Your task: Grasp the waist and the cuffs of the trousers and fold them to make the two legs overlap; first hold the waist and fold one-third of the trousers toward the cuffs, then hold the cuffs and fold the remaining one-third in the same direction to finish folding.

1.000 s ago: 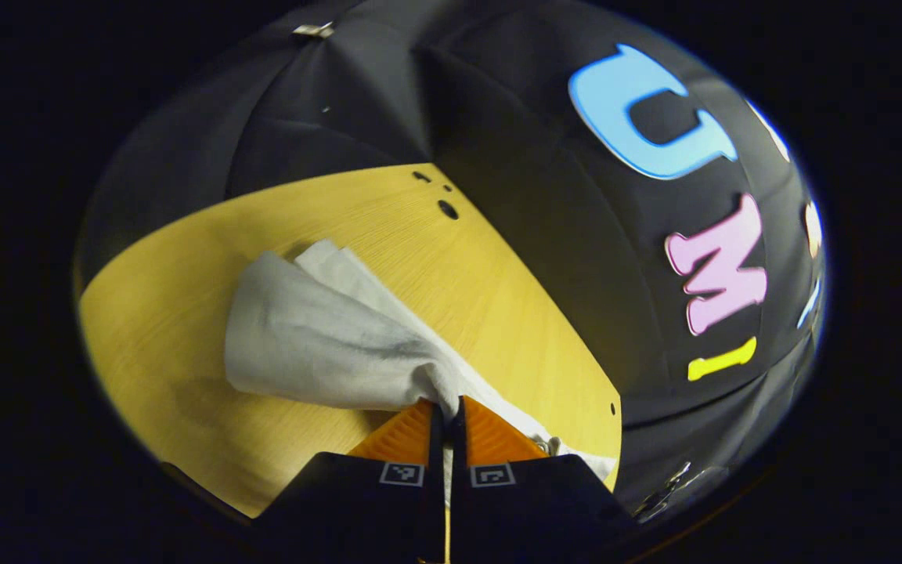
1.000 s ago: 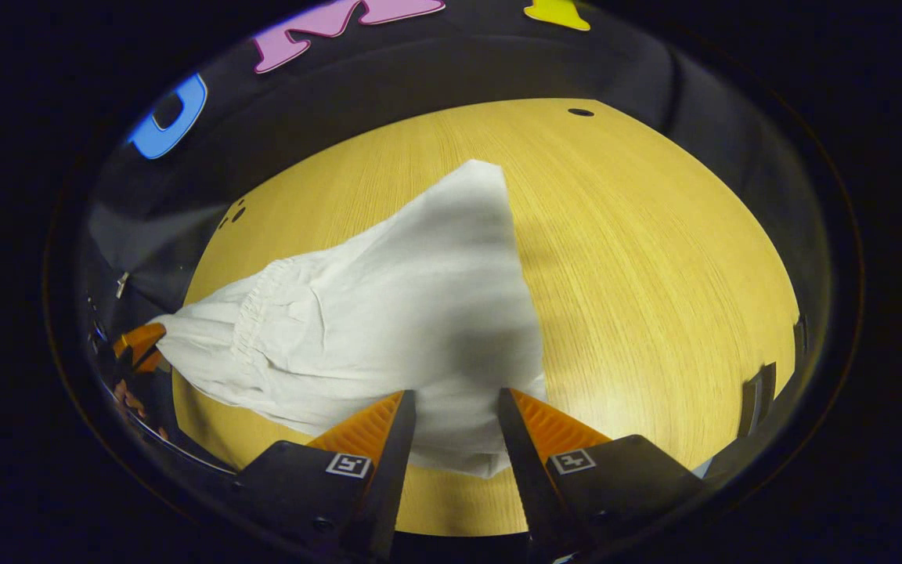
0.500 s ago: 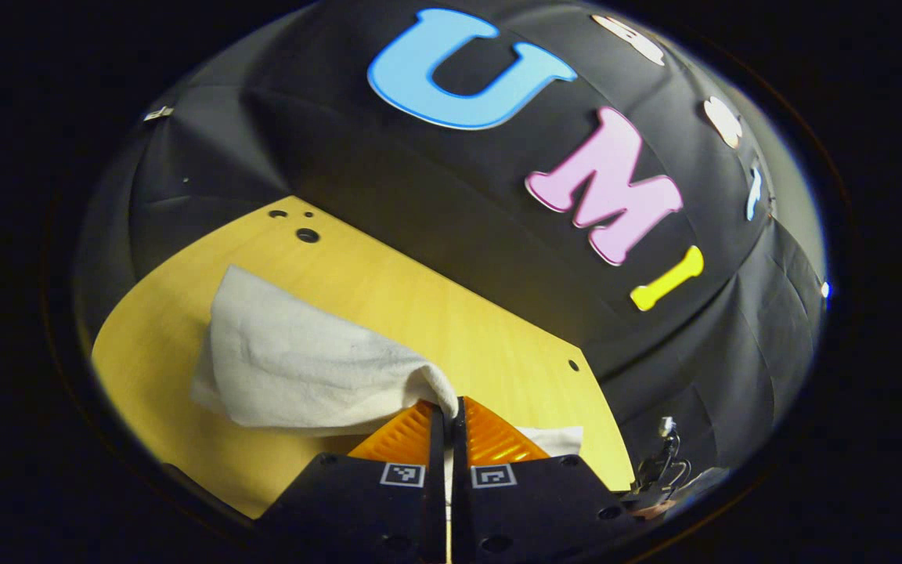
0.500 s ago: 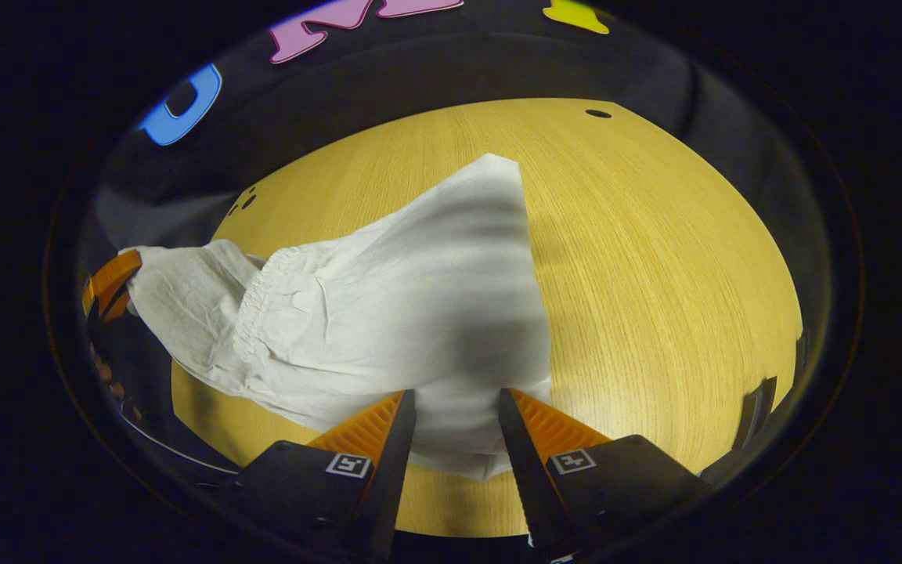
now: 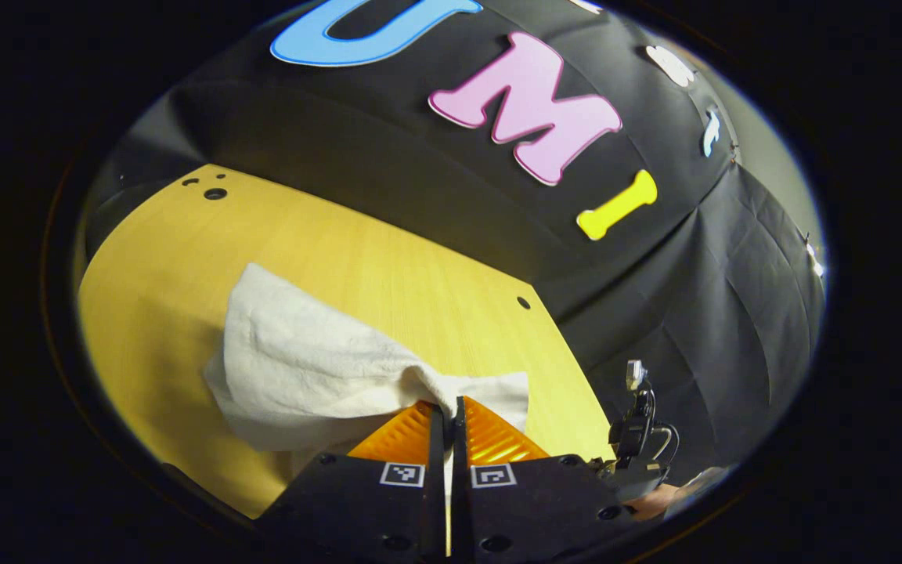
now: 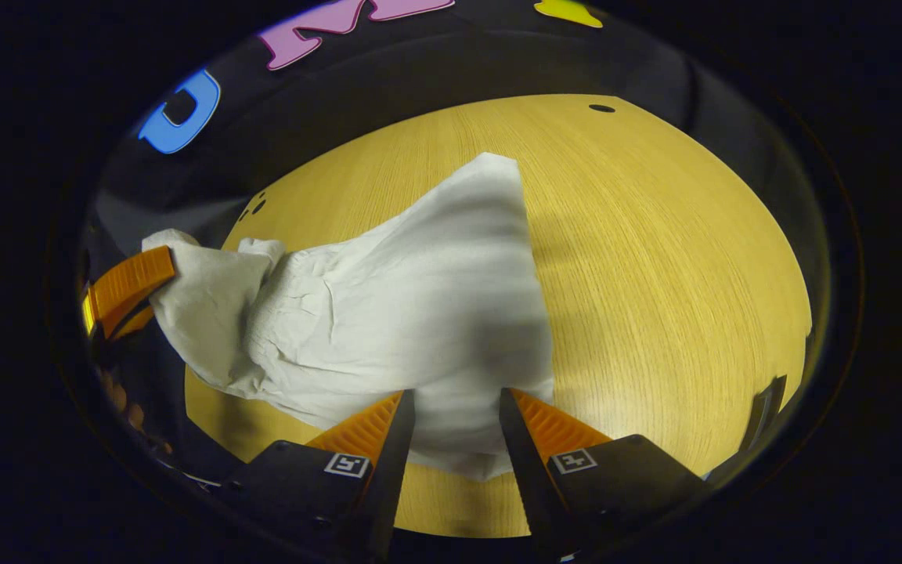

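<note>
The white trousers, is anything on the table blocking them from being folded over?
Nothing visible does. The left gripper pinches one end of the white cloth trousers and lifts it, and the yellow wooden table past the cloth is bare. The right gripper hovers open over the other end.

My right tool (image 6: pixel 455 407) hides the trousers' (image 6: pixel 420 305) near hem; my left tool (image 5: pixel 446 415) covers the waist corner it pinches.

My right tongs (image 6: pixel 455 407) have bare surface (image 6: pixel 654 274) toward its right edge; the trousers (image 6: pixel 420 298) cover the left.
</note>
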A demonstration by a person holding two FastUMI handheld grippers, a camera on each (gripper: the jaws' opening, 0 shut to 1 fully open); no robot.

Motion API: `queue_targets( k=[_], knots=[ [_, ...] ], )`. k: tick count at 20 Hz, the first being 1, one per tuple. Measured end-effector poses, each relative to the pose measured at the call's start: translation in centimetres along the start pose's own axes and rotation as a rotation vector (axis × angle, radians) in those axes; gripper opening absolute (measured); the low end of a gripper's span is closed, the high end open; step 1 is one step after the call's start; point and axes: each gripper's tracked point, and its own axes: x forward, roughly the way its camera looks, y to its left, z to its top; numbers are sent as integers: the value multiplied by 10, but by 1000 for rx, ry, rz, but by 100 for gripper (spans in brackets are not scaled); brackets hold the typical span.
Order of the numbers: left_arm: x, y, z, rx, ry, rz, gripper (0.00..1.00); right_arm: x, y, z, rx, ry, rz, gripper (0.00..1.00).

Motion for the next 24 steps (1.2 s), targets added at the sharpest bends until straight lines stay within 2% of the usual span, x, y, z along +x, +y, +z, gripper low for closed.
queue_targets(
  k=[8,11,13,15,18,19,20,22,23,24],
  knots=[
    [42,2,-66,-113,155,33,7,0,-3,5,97,14,100,68],
    [52,11,-92,-164,215,71,7,-1,-5,8,155,15,138,64],
    [53,15,-104,-179,242,81,7,-1,-6,8,164,17,156,67],
    [57,18,-122,-202,297,93,7,-1,-7,8,161,20,166,63],
    [58,22,-125,-253,280,72,10,-2,-6,10,165,22,170,63],
    [57,22,-126,-265,275,59,11,-2,-6,9,164,22,169,67],
    [55,16,-122,-275,263,32,13,-1,-6,9,162,20,166,63],
    [51,3,-118,-263,249,-3,38,0,-8,10,163,15,158,64],
    [53,-2,-121,-240,248,-11,55,0,-8,11,166,13,153,60],
    [49,-7,-124,-213,251,-17,63,0,-10,12,170,12,147,67]
  ],
)
